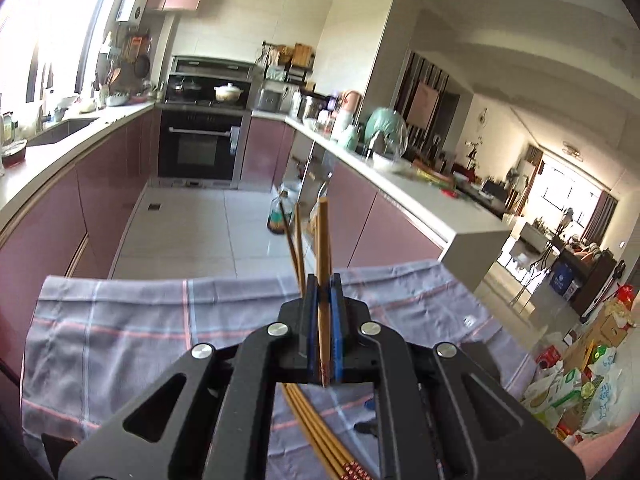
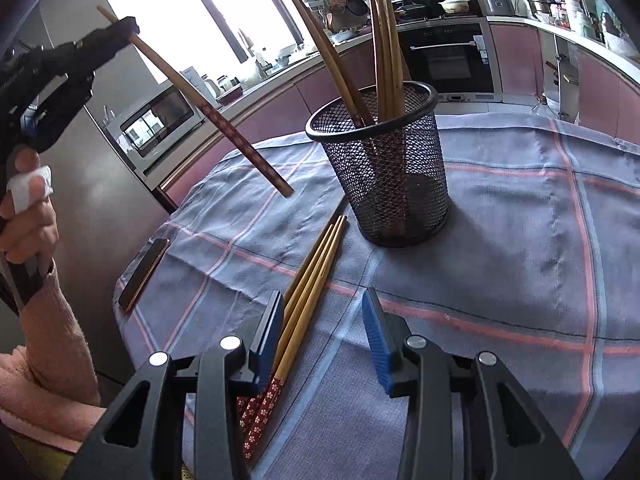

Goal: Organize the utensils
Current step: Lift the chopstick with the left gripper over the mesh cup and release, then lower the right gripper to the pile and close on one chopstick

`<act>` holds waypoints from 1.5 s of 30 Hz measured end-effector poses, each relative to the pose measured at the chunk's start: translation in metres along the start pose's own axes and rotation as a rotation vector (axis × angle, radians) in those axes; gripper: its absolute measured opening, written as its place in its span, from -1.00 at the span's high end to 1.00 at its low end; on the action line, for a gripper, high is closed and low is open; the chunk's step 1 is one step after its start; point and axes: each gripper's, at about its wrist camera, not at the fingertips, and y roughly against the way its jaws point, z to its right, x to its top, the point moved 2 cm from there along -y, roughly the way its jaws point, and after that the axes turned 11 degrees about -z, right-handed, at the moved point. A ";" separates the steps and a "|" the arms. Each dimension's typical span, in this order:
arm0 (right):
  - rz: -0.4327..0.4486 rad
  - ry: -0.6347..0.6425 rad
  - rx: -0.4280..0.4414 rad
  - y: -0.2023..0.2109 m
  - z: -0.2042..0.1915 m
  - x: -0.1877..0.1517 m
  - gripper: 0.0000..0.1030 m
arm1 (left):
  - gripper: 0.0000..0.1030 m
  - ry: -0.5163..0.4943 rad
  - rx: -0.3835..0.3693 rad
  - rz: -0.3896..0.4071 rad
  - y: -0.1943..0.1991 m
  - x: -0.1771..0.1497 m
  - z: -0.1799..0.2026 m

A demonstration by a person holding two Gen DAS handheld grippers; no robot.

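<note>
jaws of the left gripper (image 2: 130,28) are clamped tight on a single chopstick (image 2: 208,114), which hangs in the air at a slant above the left part of the counter (image 2: 520,240), its patterned end lowest and touching nothing. the person's left hand (image 2: 26,216), one finger wrapped in white, grips the handle below, a pink sleeve (image 2: 52,344) behind it. a phone (image 2: 144,274) lies near the left edge of the checked cloth (image 2: 500,220) that covers the counter. just to its right, loose chopsticks (image 2: 308,280) lie side by side on the cloth, their red flowered ends nearest the right gripper (image 2: 326,344). that gripper's jaws stand partly open with nothing between the blue pads; the left pad sits just beside the loose chopsticks, and whether it touches them cannot be told. further right and farther back stands a black mesh holder (image 2: 394,168), upright, with several chopsticks (image 2: 384,48) leaning inside it.
</note>
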 end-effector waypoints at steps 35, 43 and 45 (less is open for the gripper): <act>-0.072 0.041 0.003 -0.030 -0.017 0.008 0.28 | 0.50 -0.012 0.162 -0.229 -0.148 0.000 -0.006; -0.122 0.033 -0.041 -0.048 -0.016 0.011 0.66 | 0.44 0.013 0.164 -0.250 -0.132 -0.038 -0.026; -0.124 0.036 -0.050 -0.049 -0.016 0.012 0.69 | 0.42 0.020 0.160 -0.264 -0.131 -0.050 -0.029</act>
